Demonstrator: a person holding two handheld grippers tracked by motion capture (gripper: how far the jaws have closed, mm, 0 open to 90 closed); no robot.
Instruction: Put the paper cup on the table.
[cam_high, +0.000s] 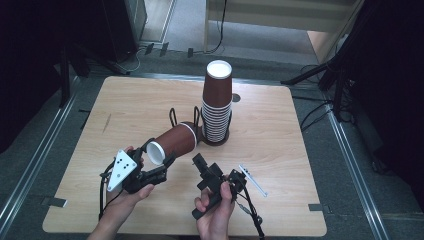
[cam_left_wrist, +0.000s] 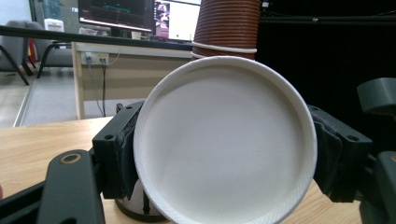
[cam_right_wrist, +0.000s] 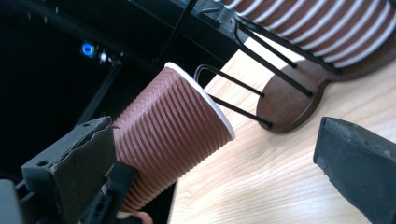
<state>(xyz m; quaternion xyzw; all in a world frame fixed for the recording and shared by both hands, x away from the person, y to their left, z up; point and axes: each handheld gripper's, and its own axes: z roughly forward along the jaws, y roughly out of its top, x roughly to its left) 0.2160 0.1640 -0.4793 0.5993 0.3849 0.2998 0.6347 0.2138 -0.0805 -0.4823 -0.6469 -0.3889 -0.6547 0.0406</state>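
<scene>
Item: ribbed brown paper cup, lying sideways above the bench, base toward me, mouth toward the cup holder. My left gripper has its fingers clamped on the base end. Right gripper fingers stand apart, empty. Stack of cups behind (upright, inverted). I'd keep the squeeze light, avoiding crushing.

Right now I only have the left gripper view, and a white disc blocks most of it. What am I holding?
Observer: A brown ribbed cup, lying on its side. The left gripper is clamped on its narrow base end.
Operator: Where does its mouth point?
Observer: Toward the wire loops on the empty side of the cup holder, beside the stack of cups.
Operator: And my other gripper?
Observer: The right gripper is open and holds nothing, close beside the cup.
</scene>
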